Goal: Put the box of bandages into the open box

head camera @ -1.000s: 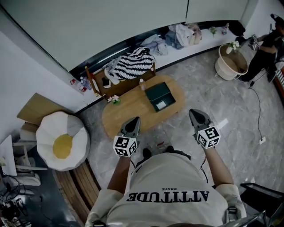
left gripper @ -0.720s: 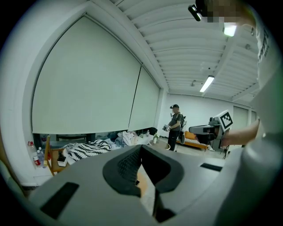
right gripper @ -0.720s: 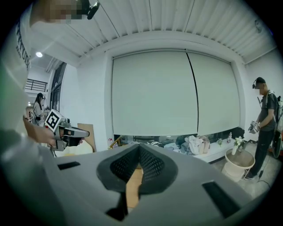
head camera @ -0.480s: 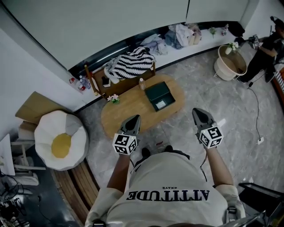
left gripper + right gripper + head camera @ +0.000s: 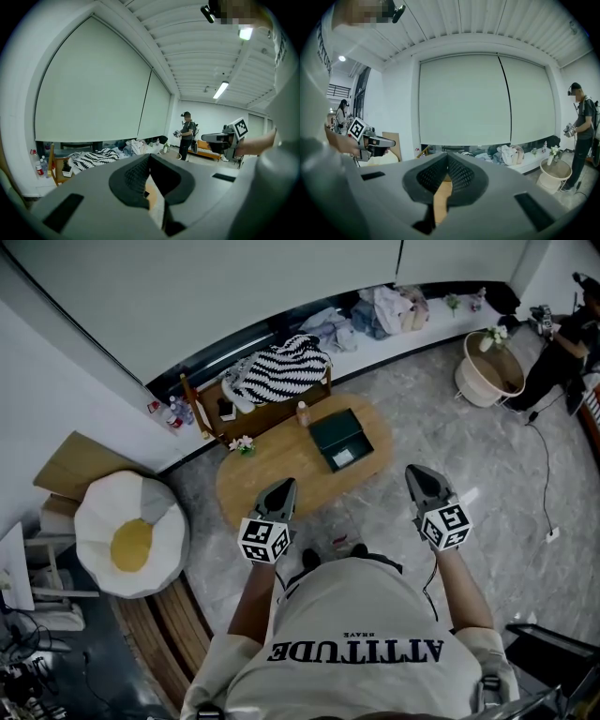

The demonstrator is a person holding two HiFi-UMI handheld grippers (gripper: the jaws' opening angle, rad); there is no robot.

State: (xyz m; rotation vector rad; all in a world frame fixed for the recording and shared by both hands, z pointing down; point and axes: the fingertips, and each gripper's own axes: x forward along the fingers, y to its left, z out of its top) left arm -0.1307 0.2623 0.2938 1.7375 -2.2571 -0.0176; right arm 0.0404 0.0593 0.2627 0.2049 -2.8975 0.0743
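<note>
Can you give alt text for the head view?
Seen from above, a person holds a grey left gripper and a grey right gripper, both shut and empty, short of an oval wooden table bearing a dark green open box.

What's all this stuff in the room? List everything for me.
table: one, light wood, oval, ahead of the person
open box: one, dark green, on the table's right half
bottle: one, small, table's far edge
flowers: one small bunch, table's left end
striped blanket: one, black and white, behind the table
egg-shaped cushion: one, white and yellow, floor at left
basket: one, pale, floor at far right
second person: one, dark clothes, far right
left gripper: one, grey, shut, empty
right gripper: one, grey, shut, empty
</note>
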